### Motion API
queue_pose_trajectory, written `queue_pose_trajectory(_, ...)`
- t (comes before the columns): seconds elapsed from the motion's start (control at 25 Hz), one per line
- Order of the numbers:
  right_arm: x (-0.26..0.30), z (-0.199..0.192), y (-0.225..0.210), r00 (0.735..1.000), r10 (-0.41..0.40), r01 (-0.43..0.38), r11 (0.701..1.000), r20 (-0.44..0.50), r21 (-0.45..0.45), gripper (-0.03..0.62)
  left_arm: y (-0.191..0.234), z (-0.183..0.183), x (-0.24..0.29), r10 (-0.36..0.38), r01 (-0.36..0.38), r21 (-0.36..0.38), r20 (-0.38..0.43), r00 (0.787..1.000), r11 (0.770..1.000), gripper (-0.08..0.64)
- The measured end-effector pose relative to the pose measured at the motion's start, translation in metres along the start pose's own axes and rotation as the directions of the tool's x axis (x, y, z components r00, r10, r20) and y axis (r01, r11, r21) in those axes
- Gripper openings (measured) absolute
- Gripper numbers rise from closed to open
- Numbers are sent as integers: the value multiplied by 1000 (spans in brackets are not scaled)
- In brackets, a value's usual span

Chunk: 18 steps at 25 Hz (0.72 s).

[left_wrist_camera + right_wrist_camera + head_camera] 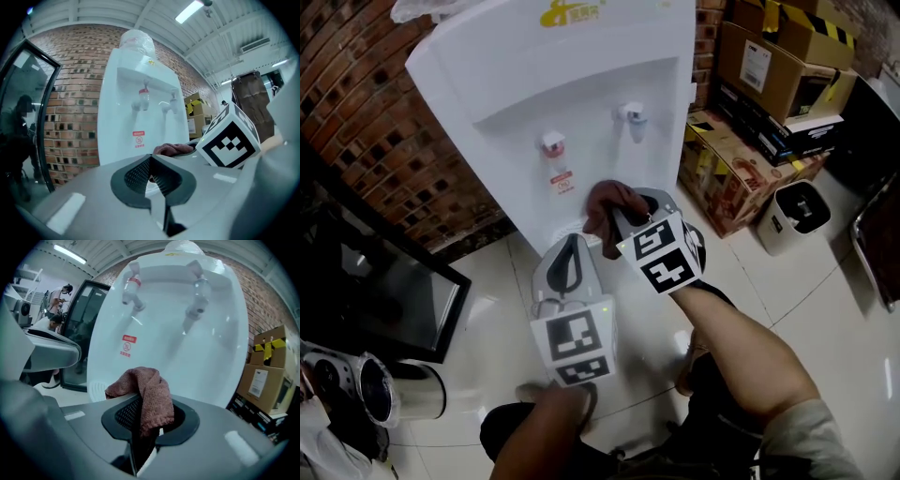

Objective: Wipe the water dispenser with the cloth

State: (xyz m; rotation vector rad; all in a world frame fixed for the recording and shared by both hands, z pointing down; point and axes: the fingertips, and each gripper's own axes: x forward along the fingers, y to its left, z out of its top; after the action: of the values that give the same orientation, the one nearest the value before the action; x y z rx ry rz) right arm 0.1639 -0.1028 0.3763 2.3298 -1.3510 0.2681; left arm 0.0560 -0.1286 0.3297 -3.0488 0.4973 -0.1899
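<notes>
The white water dispenser [581, 84] stands against the brick wall, with a red tap [552, 145] and a blue tap [633, 117] in its recess. My right gripper [623, 217] is shut on a reddish-brown cloth [606, 201], held just in front of the dispenser's lower panel near the drip tray [574, 225]. In the right gripper view the cloth [146, 391] drapes over the right gripper [145, 404], below the taps. My left gripper [569, 264] hangs lower and nearer to me, its jaws together with nothing between them. The left gripper [150, 161] faces the dispenser [124, 126].
Stacked cardboard boxes [769, 75] and a small white bin [795, 214] stand right of the dispenser. A black glass-door cabinet [370, 281] is at the left. A brick wall [384, 131] runs behind. People [58, 298] are far off at the left.
</notes>
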Motion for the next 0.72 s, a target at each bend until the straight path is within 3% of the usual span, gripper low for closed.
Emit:
queue_pose_trajectory(0.24, -17, -26, -53, 993, -112, 113, 993, -39, 34, 98, -34, -10, 18, -52, 51, -9, -35, 998, 999, 0)
queue_pose_trajectory(0.56, -53, -78, -120, 961, -242, 257, 961, -136, 106, 97, -85, 0, 25, -138, 138, -12, 1, 990, 990, 0)
queue_pose_trajectory(0.72, -62, -88, -132, 960, -254, 270, 953, -118, 140, 98, -105, -4, 28, -170, 170, -17, -1, 985, 985, 0)
